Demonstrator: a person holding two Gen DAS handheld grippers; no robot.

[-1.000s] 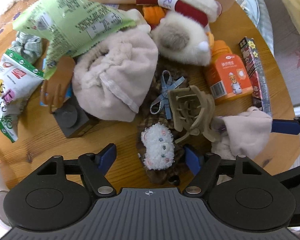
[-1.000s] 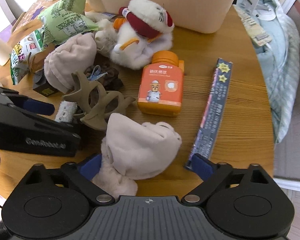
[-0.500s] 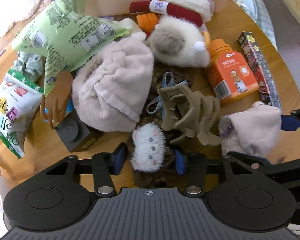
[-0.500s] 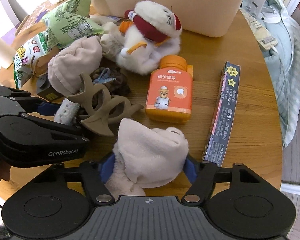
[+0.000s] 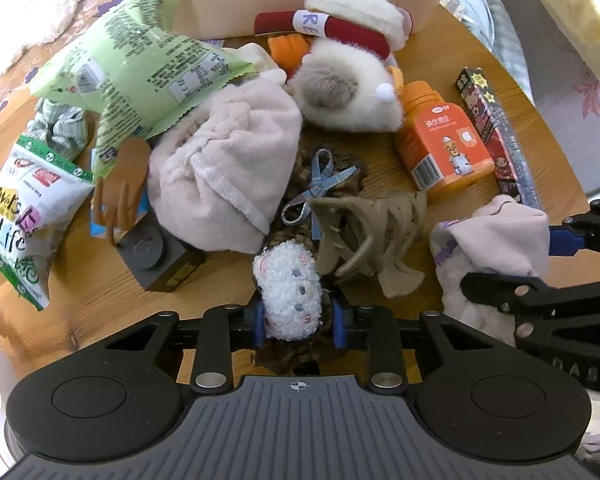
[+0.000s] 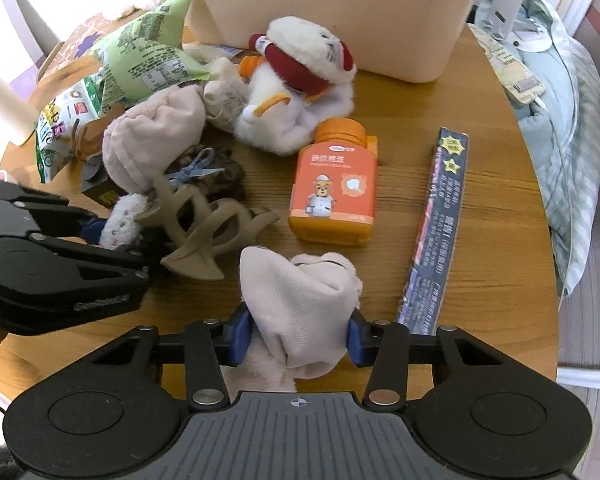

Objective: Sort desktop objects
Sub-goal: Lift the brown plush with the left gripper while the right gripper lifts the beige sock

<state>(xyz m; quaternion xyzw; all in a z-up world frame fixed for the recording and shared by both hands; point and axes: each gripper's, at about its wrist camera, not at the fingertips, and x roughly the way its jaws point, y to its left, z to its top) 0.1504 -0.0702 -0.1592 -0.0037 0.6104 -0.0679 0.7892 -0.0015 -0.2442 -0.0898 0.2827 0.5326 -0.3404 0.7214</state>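
A small white fluffy hair piece (image 5: 288,288) lies on a brown scrunchie on the round wooden table (image 6: 480,168). My left gripper (image 5: 299,320) points steeply down over it; its jaws are closing and the blue pads touch the fluff on both sides. A bunched pale pink sock (image 6: 300,292) sits near the table's front edge. My right gripper (image 6: 296,338) is closing too, with both pads pressing into the sock. The same sock (image 5: 496,232) shows at the right of the left wrist view, and the fluffy piece (image 6: 120,220) at the left of the right wrist view.
A beige bin (image 6: 340,12) stands at the back. On the table lie a white plush toy (image 6: 300,92), an orange bottle (image 6: 334,188), a long dark box (image 6: 440,224), a tan claw clip (image 6: 208,224), a larger pink cloth (image 5: 224,168), a green snack bag (image 5: 132,68) and a grey block (image 5: 152,248).
Both grippers' jaws have closed in from wide apart. The left pads now touch the fluffy piece and the right pads squeeze the pink sock. Neither hand has shifted much.
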